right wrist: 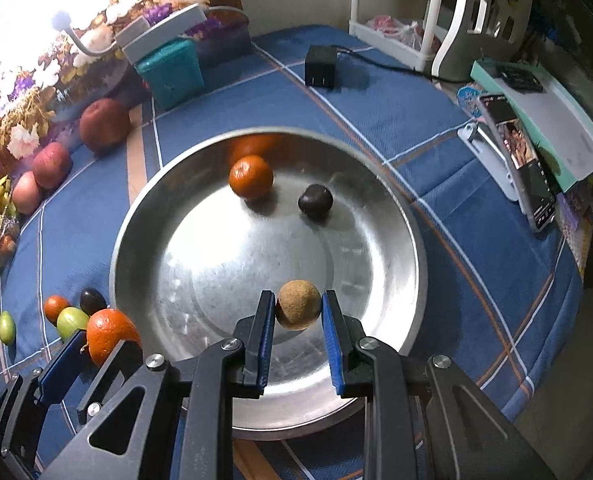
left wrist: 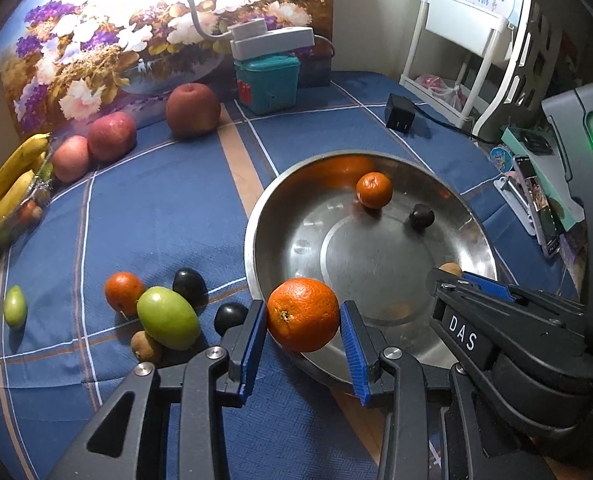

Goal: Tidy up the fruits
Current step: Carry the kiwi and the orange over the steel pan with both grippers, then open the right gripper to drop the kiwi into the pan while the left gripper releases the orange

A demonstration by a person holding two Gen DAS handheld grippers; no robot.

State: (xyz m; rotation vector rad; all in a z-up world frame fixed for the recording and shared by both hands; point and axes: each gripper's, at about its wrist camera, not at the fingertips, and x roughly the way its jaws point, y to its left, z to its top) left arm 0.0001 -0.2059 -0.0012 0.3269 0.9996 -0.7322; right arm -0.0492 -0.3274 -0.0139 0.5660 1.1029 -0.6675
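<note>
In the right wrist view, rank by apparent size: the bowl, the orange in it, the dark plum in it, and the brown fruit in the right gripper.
1. Bowl
2. Orange
3. Brown fruit, nearer the camera, so unsure against the orange
4. Plum

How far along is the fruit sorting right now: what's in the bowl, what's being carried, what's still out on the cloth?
Done: a small orange and a dark plum sit in the steel bowl.

In hand: the left gripper is shut on an orange at the bowl's rim; the right gripper is shut on a brown fruit over the bowl.

Left: the small cluster on the cloth, a stray green fruit, three apples and bananas.
</note>
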